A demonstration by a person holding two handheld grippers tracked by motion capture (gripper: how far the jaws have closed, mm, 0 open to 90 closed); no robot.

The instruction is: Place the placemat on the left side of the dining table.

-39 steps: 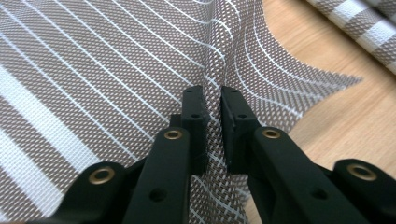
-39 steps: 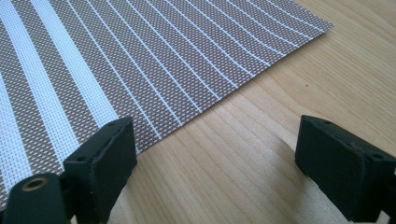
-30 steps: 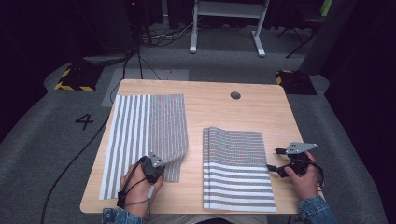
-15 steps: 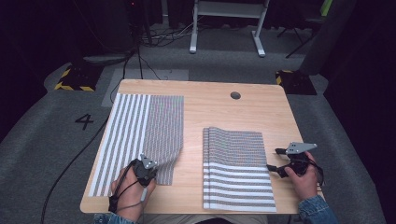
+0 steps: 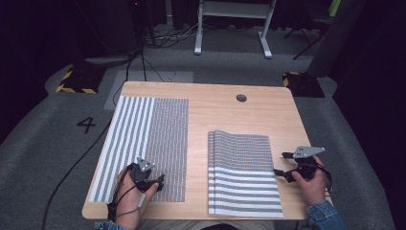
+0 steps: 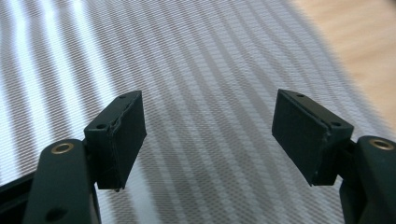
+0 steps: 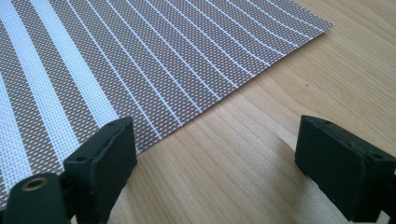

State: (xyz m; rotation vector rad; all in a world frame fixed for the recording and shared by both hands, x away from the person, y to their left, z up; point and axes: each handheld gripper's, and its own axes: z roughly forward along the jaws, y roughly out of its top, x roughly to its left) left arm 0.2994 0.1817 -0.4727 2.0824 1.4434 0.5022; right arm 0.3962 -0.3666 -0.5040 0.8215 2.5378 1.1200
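Two striped woven mats lie on a wooden table (image 5: 215, 115). The left mat (image 5: 143, 139) is spread flat, with wide white stripes on its left part and fine ones on its right. My left gripper (image 5: 157, 182) hovers over its near right corner. Its jaws have just been opening and stand wide apart over the mat (image 6: 201, 70), with nothing between them. The right mat (image 5: 244, 177) lies near the front edge. My right gripper (image 5: 281, 164) is open beside that mat's right edge (image 7: 140, 56), over bare wood (image 7: 303, 79).
A round cable hole (image 5: 241, 97) sits near the table's far edge. Bare wood runs between the two mats and across the far right of the table. Dark floor with cables, a white stand (image 5: 230, 28) and yellow-black taped blocks (image 5: 76, 79) surrounds the table.
The left mat's near right part was lifted and rumpled at my left gripper; now it lies flat and the left jaws have opened off it. The right hand has not moved.
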